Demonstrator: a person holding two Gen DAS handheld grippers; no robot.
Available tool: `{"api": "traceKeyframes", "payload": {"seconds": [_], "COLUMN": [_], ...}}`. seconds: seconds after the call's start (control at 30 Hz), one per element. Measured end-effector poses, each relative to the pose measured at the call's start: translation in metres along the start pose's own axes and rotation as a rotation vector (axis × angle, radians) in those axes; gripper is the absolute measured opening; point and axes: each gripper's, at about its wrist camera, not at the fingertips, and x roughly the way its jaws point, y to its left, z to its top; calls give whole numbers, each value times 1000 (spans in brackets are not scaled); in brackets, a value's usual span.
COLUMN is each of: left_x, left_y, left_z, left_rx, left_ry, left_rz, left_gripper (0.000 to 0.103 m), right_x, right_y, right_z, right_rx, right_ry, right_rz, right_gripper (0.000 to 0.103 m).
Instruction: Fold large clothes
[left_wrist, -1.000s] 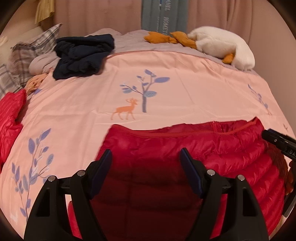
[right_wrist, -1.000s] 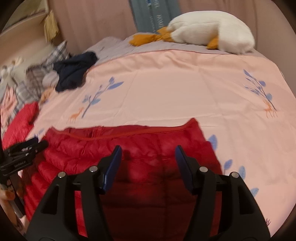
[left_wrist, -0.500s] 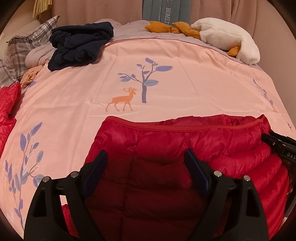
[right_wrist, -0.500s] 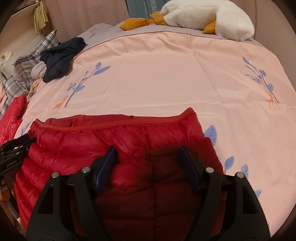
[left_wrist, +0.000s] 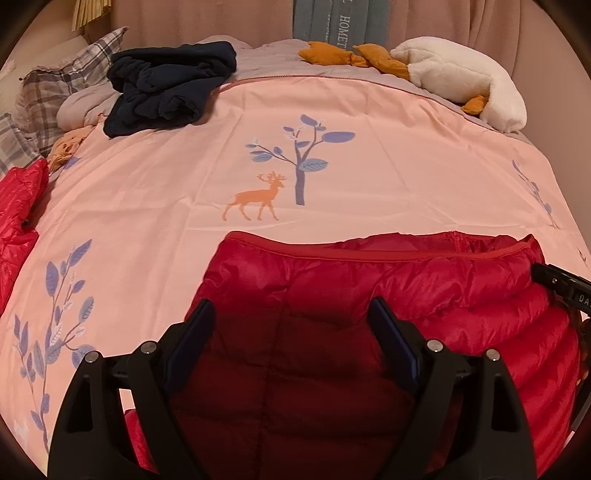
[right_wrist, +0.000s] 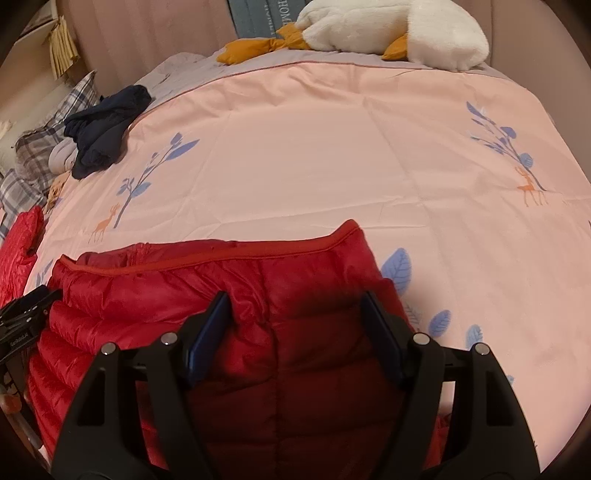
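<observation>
Currently we list the following. Item one: a red down jacket, quilted, lying on the bed's pink duvet at the 6 o'clock edge of both views, its piped hem running side to side across the far edge. Item two: our left gripper, jaws spread wide with the jacket's left part between and beneath them; whether the pads touch the fabric we cannot tell. Item three: our right gripper, jaws likewise spread wide over the jacket's right part, its left pad pressed against a puffed fold. Each gripper's black body shows at the other view's edge, at 3 o'clock in the left view and 9 o'clock in the right.

Further entries on the bed: a navy garment, bundled, at 11 o'clock in the left view; a white plush goose with orange feet at 12 to 1 o'clock in the right view; plaid pillows at 10 o'clock; a second red quilted piece at 9 o'clock, well apart from the jacket. The duvet bears a printed deer beside a blue tree, beyond the jacket's hem.
</observation>
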Motion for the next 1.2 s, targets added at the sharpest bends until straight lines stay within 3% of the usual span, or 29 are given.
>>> {"api": "traceKeyframes", "payload": {"seconds": [0.27,0.6,0.83,0.9,1.0,1.2], "left_x": [-31,-81,-85,-82,-78,-80], "left_y": [1,-31,-58,-60,-57,-45], "left_z": [-8,-37,-67,-72,-74,-79], "left_rx": [-5,48,109,108,89,72], "left_ry": [-72,-141,-138,-130,-127,-127], "left_rz": [15,-81,-87,-82,-68,-53], "left_gripper": [86,86,86,86,95,96], "right_x": [-37,-88,-94,-91,-89,-89], "right_y": [-9,35,67,70,65,41], "right_z": [-7,-65,-92,-96,-98,-97], "right_rx": [33,-111,-185,-192,-179,-123], "right_ry": [-127,-171,-176,-170,-168,-163], "right_rz": [-84,54,75,63,59,66], "right_gripper": [73,74,76,77,77,76]}}
